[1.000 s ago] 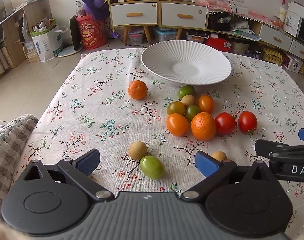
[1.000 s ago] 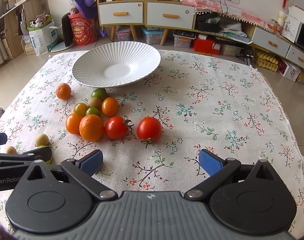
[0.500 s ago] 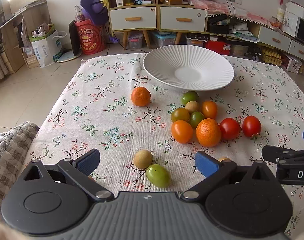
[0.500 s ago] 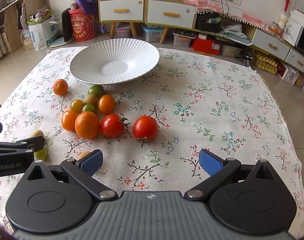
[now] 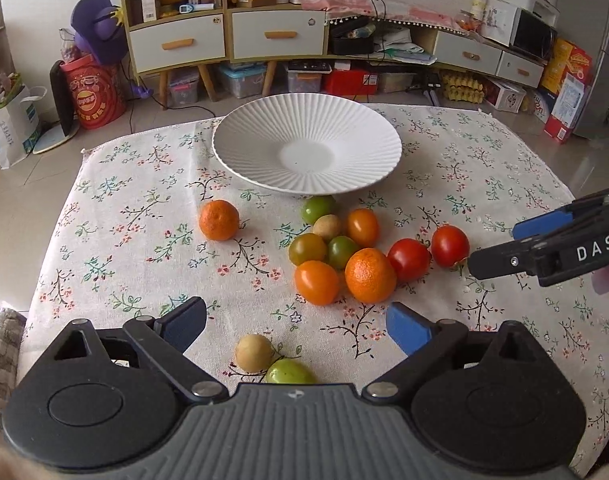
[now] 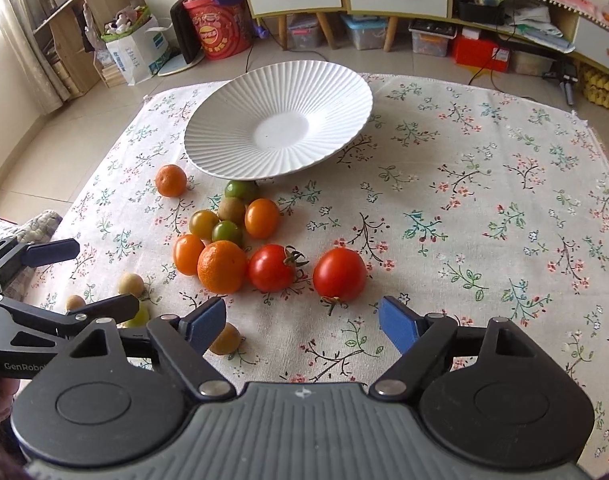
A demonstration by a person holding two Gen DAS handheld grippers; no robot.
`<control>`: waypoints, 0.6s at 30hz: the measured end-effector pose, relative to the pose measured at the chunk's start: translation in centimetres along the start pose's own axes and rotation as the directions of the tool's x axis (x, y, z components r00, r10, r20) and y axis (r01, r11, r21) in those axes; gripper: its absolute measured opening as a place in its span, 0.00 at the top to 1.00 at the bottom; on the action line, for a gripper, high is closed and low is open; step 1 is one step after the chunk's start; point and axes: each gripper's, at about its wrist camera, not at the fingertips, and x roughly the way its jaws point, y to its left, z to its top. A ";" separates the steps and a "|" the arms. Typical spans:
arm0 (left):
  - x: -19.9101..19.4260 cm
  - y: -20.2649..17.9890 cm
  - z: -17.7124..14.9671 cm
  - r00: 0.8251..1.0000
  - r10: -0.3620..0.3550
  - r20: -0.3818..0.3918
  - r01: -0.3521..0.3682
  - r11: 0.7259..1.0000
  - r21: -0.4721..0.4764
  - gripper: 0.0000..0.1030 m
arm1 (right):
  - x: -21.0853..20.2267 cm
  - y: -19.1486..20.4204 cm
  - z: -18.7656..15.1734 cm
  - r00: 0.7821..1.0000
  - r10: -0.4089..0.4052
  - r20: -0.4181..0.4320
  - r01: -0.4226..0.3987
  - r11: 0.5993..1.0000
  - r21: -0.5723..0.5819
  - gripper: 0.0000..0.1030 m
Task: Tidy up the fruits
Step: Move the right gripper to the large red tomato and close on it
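Both claws have advanced toward the fruit since a second ago: the pale round fruit and the green one, formerly well ahead of the left claw (image 5: 295, 320), now sit at its base, and the right claw (image 6: 302, 322) has closed on the tomatoes. Status: approach step, nothing yet lifted. Left claw: jaws spread wide, holding nothing. Right claw: jaws spread wide, holding nothing; nearest red tomato (image 6: 339, 274) lies just ahead, roughly centred between its fingers. Receiving vessel: white ribbed plate (image 5: 240, 136), far side of desk (image 5: 116, 208), nothing in it. Stock on floral cloth: one small orange (image 5: 219, 219) standing apart to the left; a cluster near the plate's front edge comprising a larger orange (image 5: 370, 275), second red tomato (image 5: 408, 259), orange tomatoes, green and yellow-green small fruits, most touching one another; pale round fruit (image 5: 253, 353) and green fruit (image 5: 290, 372) touching, close under the left claw; one further small brownish fruit (image 6: 224, 339) beside the right claw's left finger. Condition: skins smooth and glossy, round, likely to roll if nudged. Next move, by judgement: lower the right claw around the nearest tomato, close gently to avoid bruising, carry to plate.
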 end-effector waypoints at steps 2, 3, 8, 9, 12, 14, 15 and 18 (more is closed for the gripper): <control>0.4 0.0 0.0 0.998 -0.055 0.017 0.056 0.998 -0.008 0.23 | 0.4 -1.1 0.1 0.999 0.041 0.020 -0.042 0.998 0.038 0.27; 0.7 0.0 -0.1 0.996 -0.085 0.026 0.086 0.996 -0.018 0.28 | 0.6 -1.6 0.0 0.997 0.067 0.029 -0.068 0.996 0.063 0.31; 1.9 -1.4 0.8 0.966 -0.253 0.050 0.252 0.967 0.027 0.51 | 2.1 -3.8 0.3 0.989 0.148 0.002 -0.146 0.973 0.177 0.51; 1.9 -1.9 1.1 0.960 -0.272 0.058 0.269 0.961 0.057 0.54 | 2.4 -4.1 0.3 0.988 0.153 -0.009 -0.148 0.970 0.195 0.53; 2.5 -3.5 2.2 0.950 -0.307 0.054 0.297 0.945 0.133 0.63 | 2.9 -4.6 0.4 0.988 0.153 -0.026 -0.144 0.963 0.227 0.57; 3.1 -4.3 2.7 0.947 -0.318 0.039 0.307 0.937 0.168 0.67 | 3.1 -4.9 0.5 0.989 0.147 -0.029 -0.137 0.963 0.231 0.58; 3.6 -4.9 2.9 0.948 -0.318 0.023 0.308 0.932 0.191 0.70 | 3.2 -5.0 0.5 0.989 0.144 -0.032 -0.132 0.964 0.232 0.58; 5.0 -5.7 3.3 0.953 -0.303 -0.016 0.298 0.926 0.232 0.73 | 3.4 -5.4 0.6 0.989 0.144 -0.038 -0.131 0.962 0.239 0.58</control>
